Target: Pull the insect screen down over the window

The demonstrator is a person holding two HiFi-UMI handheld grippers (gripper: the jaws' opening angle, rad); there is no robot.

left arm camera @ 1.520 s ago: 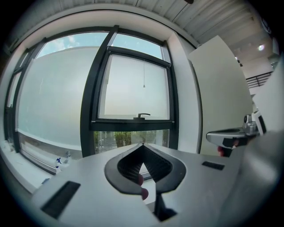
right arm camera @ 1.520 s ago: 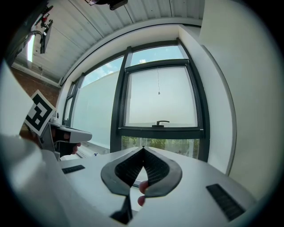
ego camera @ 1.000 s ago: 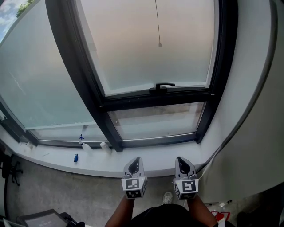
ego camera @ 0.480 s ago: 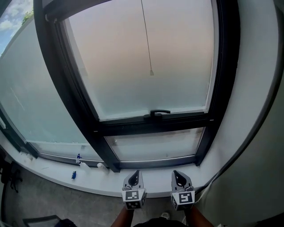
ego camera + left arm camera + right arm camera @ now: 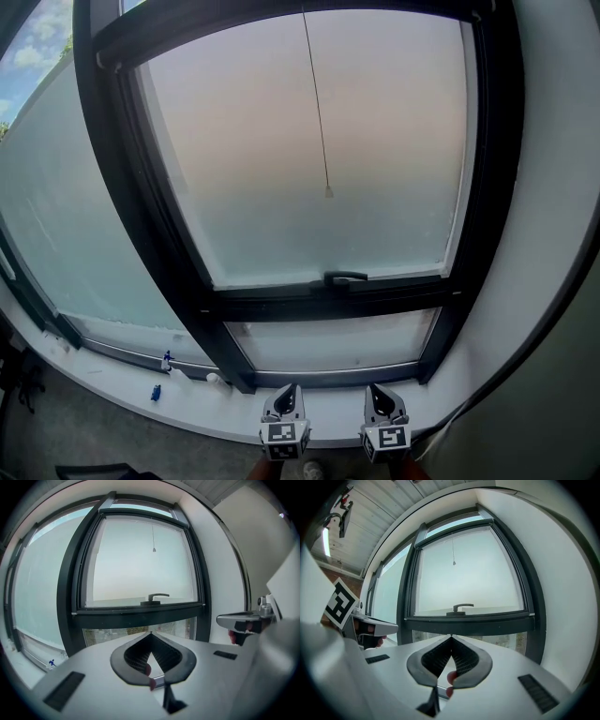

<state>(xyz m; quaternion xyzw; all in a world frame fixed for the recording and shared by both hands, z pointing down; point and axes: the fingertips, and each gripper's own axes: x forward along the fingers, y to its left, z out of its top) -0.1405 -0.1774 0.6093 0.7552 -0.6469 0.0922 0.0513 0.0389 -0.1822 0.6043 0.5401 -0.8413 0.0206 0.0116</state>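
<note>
A black-framed window (image 5: 178, 272) fills the head view. A thin pull cord with a small weight (image 5: 328, 191) hangs from the top of the frame in front of the pale upper pane. A black handle (image 5: 345, 277) sits on the crossbar below. No screen is seen over the glass. My left gripper (image 5: 286, 390) and right gripper (image 5: 380, 390) stand side by side at the bottom edge, well below and short of the cord. Both are shut and hold nothing. The left gripper (image 5: 150, 633) and right gripper (image 5: 451, 637) both point at the window, the cord's weight (image 5: 153, 550) high above them.
A white sill (image 5: 122, 398) runs under the window with small blue items (image 5: 156, 393) and a white piece (image 5: 217, 380) on it. A large fixed pane (image 5: 56, 187) lies to the left. A white wall (image 5: 553, 234) closes in on the right.
The head view has tipped upward, so the window, handle and cord weight sit lower in the picture. Both grippers have slid to the bottom edge and the forearms have dropped out of view.
</note>
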